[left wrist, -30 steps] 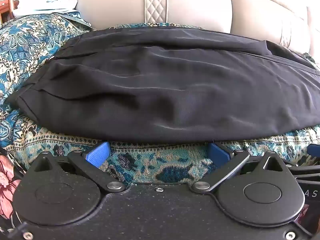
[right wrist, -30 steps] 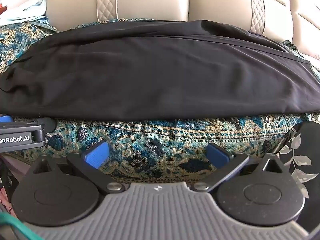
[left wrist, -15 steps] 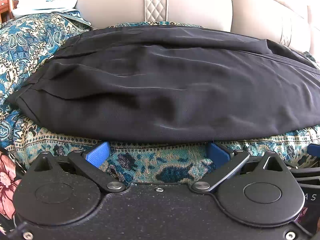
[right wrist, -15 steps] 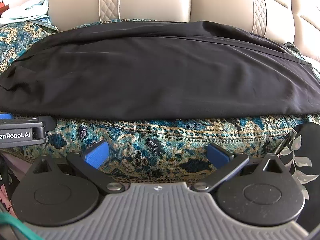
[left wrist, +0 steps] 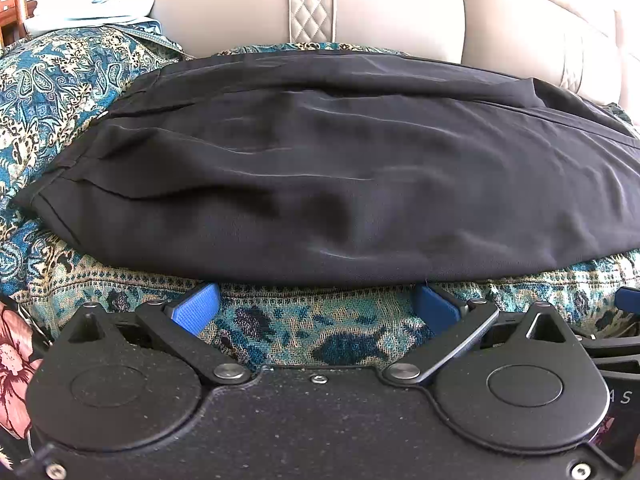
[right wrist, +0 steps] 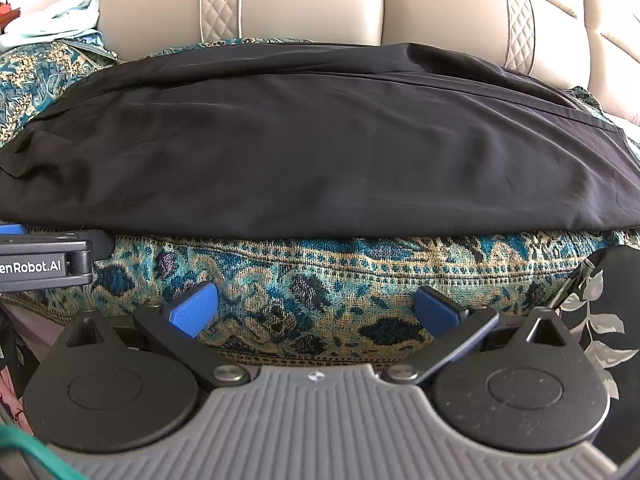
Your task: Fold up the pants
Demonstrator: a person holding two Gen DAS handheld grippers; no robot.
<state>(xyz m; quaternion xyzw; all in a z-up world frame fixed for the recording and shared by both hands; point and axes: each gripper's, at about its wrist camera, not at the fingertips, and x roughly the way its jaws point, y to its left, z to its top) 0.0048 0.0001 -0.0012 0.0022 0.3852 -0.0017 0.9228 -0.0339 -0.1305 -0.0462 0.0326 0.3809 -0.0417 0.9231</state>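
The left gripper [left wrist: 316, 306] has its 2 blue fingers [left wrist: 196, 306] spread wide apart, holding nothing, their tips just below the near hem of the black pants [left wrist: 340, 184] and over the front edge of the patterned teal cover [left wrist: 288, 320]. The right gripper [right wrist: 316, 308] likewise has its 2 fingers [right wrist: 194, 308] set wide apart and empty, lower on the cover's front face, a little short of the pants' near edge. The pants [right wrist: 312, 144] lie spread flat across the top of the cover, running well past both sides of each view, with soft wrinkles and a seam line toward the far edge. Part of the left gripper's body shows at the pants' near left corner in the right wrist view. Behind the pants rises a beige sofa back [right wrist: 300, 4] with quilted strips.
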